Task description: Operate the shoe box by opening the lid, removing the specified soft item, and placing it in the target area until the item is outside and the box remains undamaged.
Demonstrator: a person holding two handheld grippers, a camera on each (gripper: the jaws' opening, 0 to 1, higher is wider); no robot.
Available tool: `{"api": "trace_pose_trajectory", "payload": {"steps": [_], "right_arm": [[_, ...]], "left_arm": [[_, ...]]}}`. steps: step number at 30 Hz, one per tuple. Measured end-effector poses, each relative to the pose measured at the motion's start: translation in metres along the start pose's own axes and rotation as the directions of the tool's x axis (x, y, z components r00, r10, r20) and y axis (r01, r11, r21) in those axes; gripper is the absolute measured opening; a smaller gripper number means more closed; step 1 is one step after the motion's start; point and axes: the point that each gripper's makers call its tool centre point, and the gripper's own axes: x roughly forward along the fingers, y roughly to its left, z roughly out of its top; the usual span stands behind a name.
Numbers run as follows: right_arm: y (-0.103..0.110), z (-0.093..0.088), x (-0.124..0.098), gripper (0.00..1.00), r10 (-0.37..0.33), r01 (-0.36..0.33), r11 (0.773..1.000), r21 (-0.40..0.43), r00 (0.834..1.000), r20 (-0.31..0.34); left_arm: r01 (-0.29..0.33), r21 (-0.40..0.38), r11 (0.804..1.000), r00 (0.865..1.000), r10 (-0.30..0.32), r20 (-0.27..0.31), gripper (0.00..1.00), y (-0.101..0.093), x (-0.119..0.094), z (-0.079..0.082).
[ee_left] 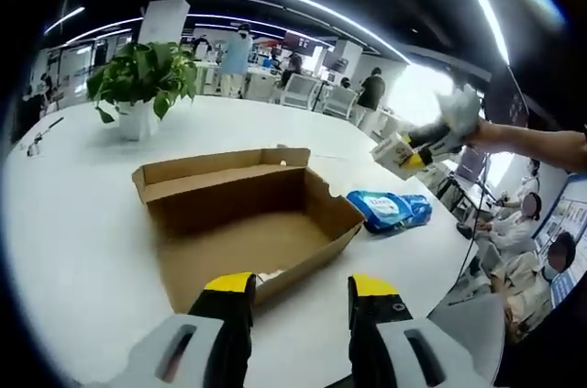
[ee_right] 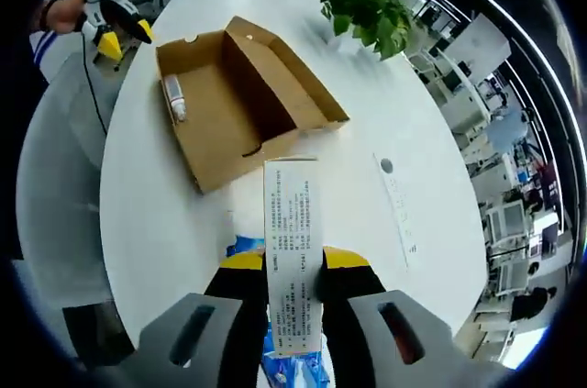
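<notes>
Your right tool is clamped on a thin, floppy paper slip; left tool is released. That blue soft pack beside the shoe box looks light and squishy, so pinch mid-body.

We are seeing small print on the white box, but we are reading none of it.

Left gripper gapes open; right gripper clamped, raised.

Plain brown cardboard shoe box on a glossy white surface; blue soft plastic packet with white print; white printed carton; yellow-tipped black hand-held gripper jaws.
</notes>
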Motion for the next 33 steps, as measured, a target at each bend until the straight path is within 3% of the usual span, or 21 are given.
{"api": "trace_pose_trajectory", "payload": {"steps": [6, 15, 21, 24, 33], "right_arm": [[-0.017, -0.053, 0.005, 0.18, -0.021, 0.022, 0.999, 0.036, 0.999, -0.048], [-0.052, -0.134, 0.034, 0.18, -0.029, 0.034, 0.999, 0.027, 0.986, -0.164], [-0.062, -0.162, 0.041, 0.18, -0.053, 0.051, 0.999, -0.015, 0.970, -0.237], [-0.062, -0.178, 0.048, 0.18, -0.047, 0.051, 0.999, 0.009, 0.963, -0.265], [-0.060, -0.198, 0.061, 0.18, -0.032, 0.021, 0.999, -0.035, 0.941, -0.336]], "left_arm": [[-0.037, -0.002, 0.999, 0.999, 0.037, 0.017, 0.41, -0.013, 0.000, 0.003], [-0.096, -0.019, 0.995, 0.994, 0.097, 0.051, 0.41, -0.013, -0.003, 0.005], [-0.113, -0.032, 0.993, 0.992, 0.115, 0.049, 0.41, -0.007, -0.007, 0.005], [-0.111, -0.031, 0.993, 0.993, 0.112, 0.034, 0.41, -0.004, -0.007, 0.004], [-0.153, -0.028, 0.988, 0.987, 0.155, 0.047, 0.41, 0.003, -0.021, 0.012]]}}
